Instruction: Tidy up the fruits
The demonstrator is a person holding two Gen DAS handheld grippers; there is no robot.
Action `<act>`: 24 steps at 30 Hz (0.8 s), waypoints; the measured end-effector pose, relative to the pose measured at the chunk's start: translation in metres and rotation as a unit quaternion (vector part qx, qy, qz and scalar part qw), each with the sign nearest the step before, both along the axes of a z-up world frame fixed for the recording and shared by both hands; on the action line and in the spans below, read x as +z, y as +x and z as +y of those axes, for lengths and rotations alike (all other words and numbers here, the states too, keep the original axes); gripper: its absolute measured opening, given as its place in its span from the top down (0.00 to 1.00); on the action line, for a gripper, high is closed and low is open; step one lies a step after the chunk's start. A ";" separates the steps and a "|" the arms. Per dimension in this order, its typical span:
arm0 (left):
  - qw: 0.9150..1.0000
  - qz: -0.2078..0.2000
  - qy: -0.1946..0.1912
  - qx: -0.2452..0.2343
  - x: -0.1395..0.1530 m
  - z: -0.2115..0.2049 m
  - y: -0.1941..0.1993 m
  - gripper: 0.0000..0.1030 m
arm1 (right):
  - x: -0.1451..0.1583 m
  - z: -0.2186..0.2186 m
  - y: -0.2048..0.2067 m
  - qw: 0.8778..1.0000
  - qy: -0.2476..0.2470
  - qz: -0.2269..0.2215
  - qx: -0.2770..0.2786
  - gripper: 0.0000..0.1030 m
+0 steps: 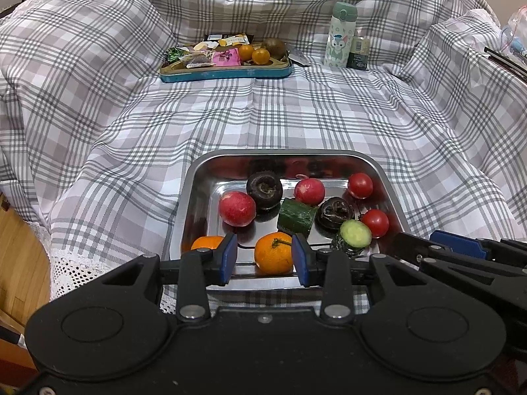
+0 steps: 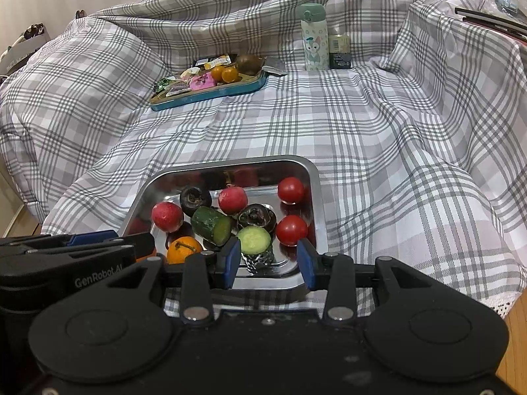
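While both claws, left (image 1: 264, 258) and right (image 2: 268, 261), hang apart and empty over the tray (image 1: 388, 177), orange (image 1: 274, 254) looks light, firm, roll-prone; grip its equator gently.

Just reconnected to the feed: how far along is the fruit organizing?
Done: hard to tell. Two small oranges and a kiwi already sit in the blue tray among snack packets. In hand: nothing; left gripper and right gripper hover empty over the steel tray. Left: its oranges, tomatoes, red fruits, cucumber pieces.
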State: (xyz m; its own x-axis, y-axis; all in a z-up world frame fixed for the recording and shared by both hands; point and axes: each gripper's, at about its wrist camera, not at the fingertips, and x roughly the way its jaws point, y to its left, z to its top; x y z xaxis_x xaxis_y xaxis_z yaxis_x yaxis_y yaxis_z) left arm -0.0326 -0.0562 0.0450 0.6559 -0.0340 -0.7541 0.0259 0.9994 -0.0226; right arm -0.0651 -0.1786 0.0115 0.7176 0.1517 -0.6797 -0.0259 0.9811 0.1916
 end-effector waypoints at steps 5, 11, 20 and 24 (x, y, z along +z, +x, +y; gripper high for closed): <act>1.000 0.000 0.000 0.000 0.000 0.001 0.000 0.56 | 0.000 0.000 0.000 1.000 0.000 0.002 0.002 0.61; 1.000 0.000 -0.001 0.001 -0.001 0.001 0.000 0.56 | -0.001 0.000 0.000 1.000 0.000 0.001 0.004 0.61; 1.000 0.003 0.002 0.005 -0.004 0.003 0.001 0.56 | -0.004 0.001 0.003 1.000 -0.003 0.008 0.008 0.61; 1.000 0.004 0.003 0.004 -0.005 0.004 0.001 0.56 | -0.005 0.001 0.004 1.000 -0.004 0.010 0.011 0.61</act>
